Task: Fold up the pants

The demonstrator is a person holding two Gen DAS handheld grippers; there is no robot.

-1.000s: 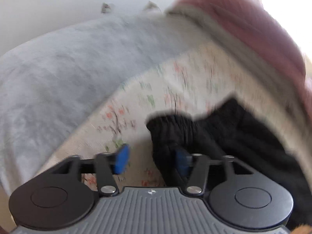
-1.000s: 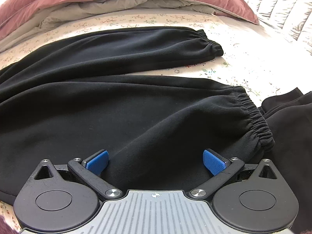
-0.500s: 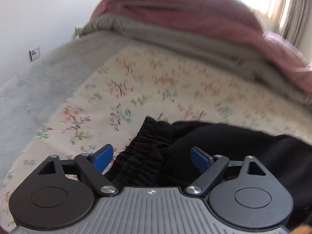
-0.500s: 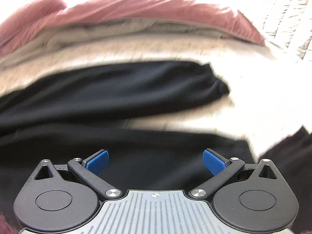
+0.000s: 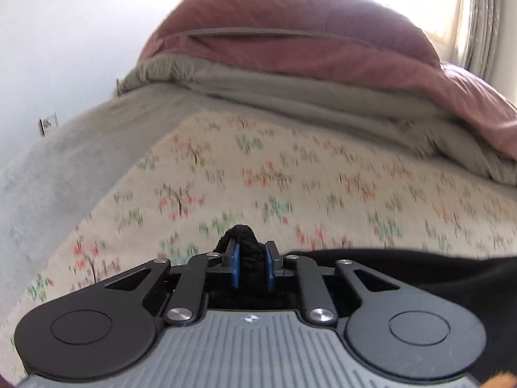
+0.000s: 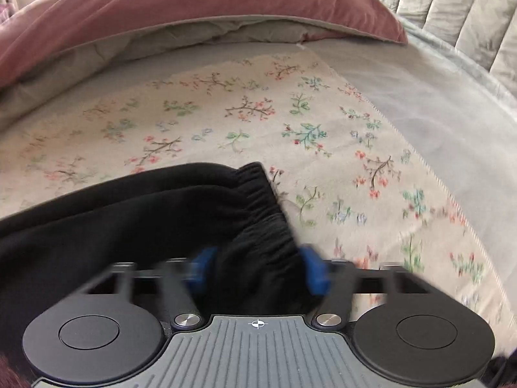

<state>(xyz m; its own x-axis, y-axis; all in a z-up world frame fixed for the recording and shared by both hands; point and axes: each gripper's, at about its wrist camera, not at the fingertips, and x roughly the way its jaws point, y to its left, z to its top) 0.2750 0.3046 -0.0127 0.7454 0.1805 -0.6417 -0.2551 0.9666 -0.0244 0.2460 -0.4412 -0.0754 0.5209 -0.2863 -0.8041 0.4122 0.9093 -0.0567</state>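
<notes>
While the black pants (image 6: 135,226) lie soft and limp across the floral bedsheet (image 6: 323,135), the left gripper (image 5: 251,266) pinches the gathered waistband and the right gripper's (image 6: 258,271) blurred jaws have just been closing around an elastic cuff, both sturdy holds.

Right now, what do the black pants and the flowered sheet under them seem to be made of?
Black pants: likely soft fleece or jersey knit, matte, with a gathered elastic cuff. Flowered sheet: apparently thin woven cotton, matte, printed with small sprigs, lying flat.
</notes>
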